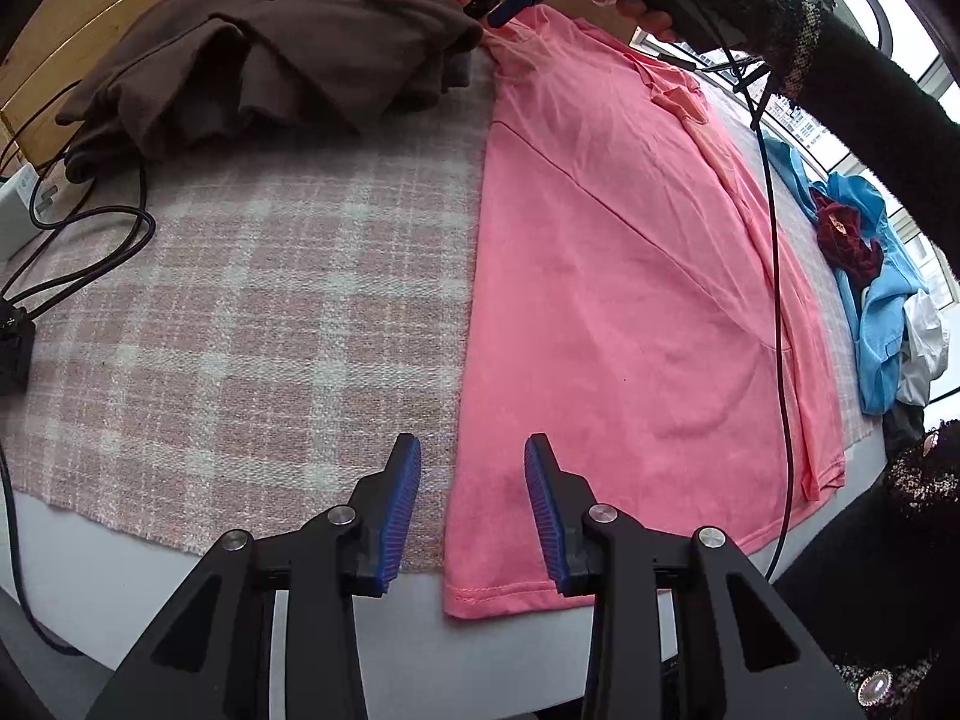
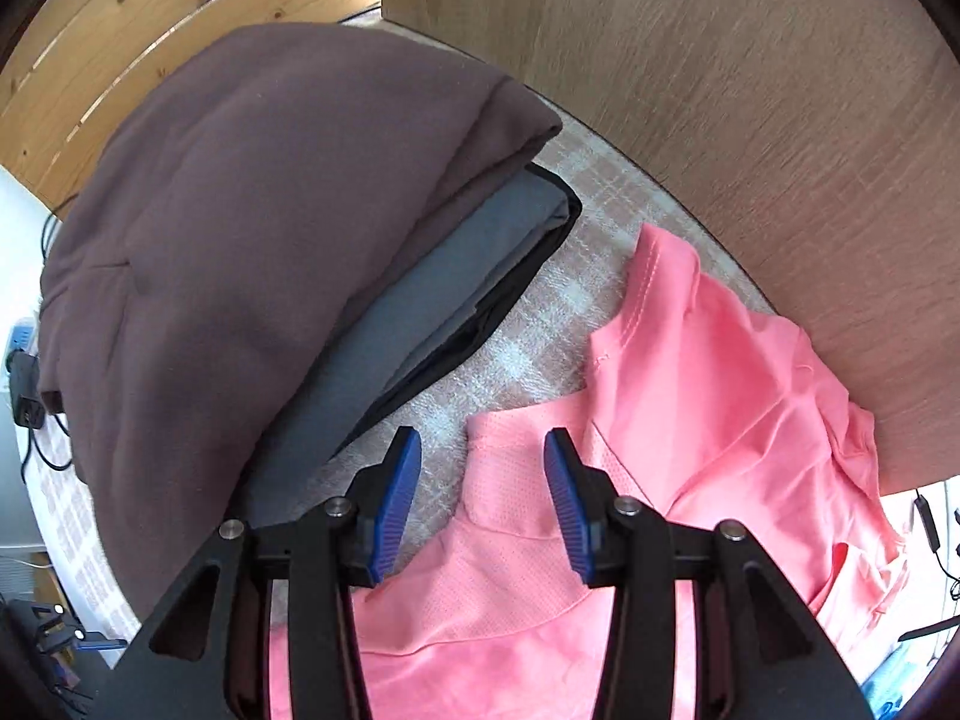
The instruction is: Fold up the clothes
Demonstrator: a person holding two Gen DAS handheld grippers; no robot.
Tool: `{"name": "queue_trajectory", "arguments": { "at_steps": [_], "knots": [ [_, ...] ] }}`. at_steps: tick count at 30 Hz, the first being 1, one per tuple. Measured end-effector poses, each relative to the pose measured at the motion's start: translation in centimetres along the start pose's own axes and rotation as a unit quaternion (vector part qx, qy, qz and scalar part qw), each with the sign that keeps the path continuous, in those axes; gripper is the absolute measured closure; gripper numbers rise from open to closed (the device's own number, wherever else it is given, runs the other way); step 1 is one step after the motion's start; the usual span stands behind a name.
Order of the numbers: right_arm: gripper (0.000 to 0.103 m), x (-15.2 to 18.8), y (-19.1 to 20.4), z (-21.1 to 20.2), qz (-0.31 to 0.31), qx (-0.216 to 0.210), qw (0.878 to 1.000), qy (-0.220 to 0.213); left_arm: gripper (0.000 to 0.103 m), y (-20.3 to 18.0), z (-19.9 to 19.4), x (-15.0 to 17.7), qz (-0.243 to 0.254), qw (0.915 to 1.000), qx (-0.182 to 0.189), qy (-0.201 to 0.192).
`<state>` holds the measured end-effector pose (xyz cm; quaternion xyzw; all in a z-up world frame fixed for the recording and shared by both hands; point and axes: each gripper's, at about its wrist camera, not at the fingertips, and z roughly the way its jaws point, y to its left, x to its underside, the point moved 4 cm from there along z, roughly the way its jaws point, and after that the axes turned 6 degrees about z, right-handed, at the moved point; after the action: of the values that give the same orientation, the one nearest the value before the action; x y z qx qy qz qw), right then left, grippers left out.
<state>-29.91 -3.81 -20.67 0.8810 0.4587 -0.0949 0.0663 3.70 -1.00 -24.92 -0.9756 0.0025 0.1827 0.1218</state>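
A pink cotton T-shirt [image 1: 630,276] lies flat on the right half of a checked woven cloth [image 1: 252,312], with a folded brown sweatshirt [image 1: 270,60] at the far left atop a grey folded garment [image 2: 432,312], and a heap of blue and dark-red clothes [image 1: 864,264] further right.

Pale table [image 1: 138,576], checked pink cloth [image 1: 252,324] over it, pink shirt [image 1: 612,300] flat, brown garment [image 1: 270,60] heaped, black cables [image 1: 90,252]
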Motion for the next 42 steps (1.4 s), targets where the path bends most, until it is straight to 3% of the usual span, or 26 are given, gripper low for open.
{"name": "queue_trajectory", "arguments": {
  "at_steps": [3, 5, 6, 8, 10, 12, 15, 18, 19, 23, 28, 33, 36, 38, 42],
  "knots": [
    [0.065, 0.6, -0.2, 1.1, -0.011, 0.005, 1.0, -0.001, 0.069, 0.1, 0.1, -0.2, 0.0, 1.0, -0.002, 0.003],
    [0.093, 0.8, -0.8, 1.0, -0.017, 0.011, 1.0, -0.017, 0.068, 0.0, 0.2, -0.3, 0.0, 1.0, -0.003, 0.004],
    [0.099, 0.9, -1.4, 0.9, -0.005, 0.001, 1.0, -0.02, 0.068, 0.0, 0.2, -0.3, 0.001, 1.0, -0.002, 0.004],
    [0.099, 1.1, -2.5, -0.1, 0.023, -0.04, 0.998, -0.041, 0.068, 0.0, 0.2, -0.4, 0.001, 1.0, -0.002, 0.005],
    [0.099, 1.6, -2.0, -1.2, 0.004, -0.09, 0.994, -0.053, 0.067, -0.1, 0.3, -0.5, 0.002, 1.0, -0.001, 0.005],
    [0.097, 2.5, -0.8, -0.9, -0.034, -0.125, 0.991, -0.02, 0.067, -0.1, 0.3, -0.5, 0.002, 1.0, 0.0, 0.006],
    [0.094, 3.0, -0.4, -0.5, -0.048, -0.132, 0.99, 0.004, 0.067, -0.1, 0.3, -0.6, 0.003, 1.0, -0.001, 0.007],
    [0.079, 1.2, -3.2, -2.3, 0.012, -0.134, 0.99, -0.049, 0.067, -0.3, 0.3, -0.6, -0.004, 1.0, -0.001, 0.008],
    [0.072, 0.3, -4.5, -2.7, 0.041, -0.129, 0.989, -0.063, 0.067, -0.3, 0.2, -0.5, -0.004, 1.0, -0.002, 0.008],
    [0.07, -2.9, -6.1, -2.6, 0.074, -0.055, 0.993, -0.069, 0.067, -0.6, -0.1, 0.1, -0.002, 0.9998, -0.005, 0.017],
    [0.07, -6.4, -5.0, 1.7, 0.069, -0.01, 0.998, -0.002, 0.067, -0.4, -0.9, 0.2, -0.014, 0.9997, -0.014, 0.012],
    [0.062, -6.5, -4.2, 3.7, 0.076, 0.028, 0.996, 0.024, 0.067, -0.4, -2.0, 0.9, -0.017, 0.9996, -0.021, 0.008],
    [0.065, -6.4, -4.6, 3.6, 0.074, 0.019, 0.997, 0.008, 0.067, -0.7, -2.0, 1.5, -0.016, 0.9996, -0.02, 0.014],
    [0.099, -6.2, -5.2, 3.3, 0.072, 0.025, 0.997, -0.002, 0.066, -1.0, -1.9, 1.9, -0.011, 0.9995, -0.023, 0.019],
    [0.099, -5.8, -7.4, 2.1, 0.113, -0.016, 0.993, -0.021, 0.066, -0.5, -1.5, 2.4, -0.005, 0.9988, -0.039, 0.03]
  ]
}}
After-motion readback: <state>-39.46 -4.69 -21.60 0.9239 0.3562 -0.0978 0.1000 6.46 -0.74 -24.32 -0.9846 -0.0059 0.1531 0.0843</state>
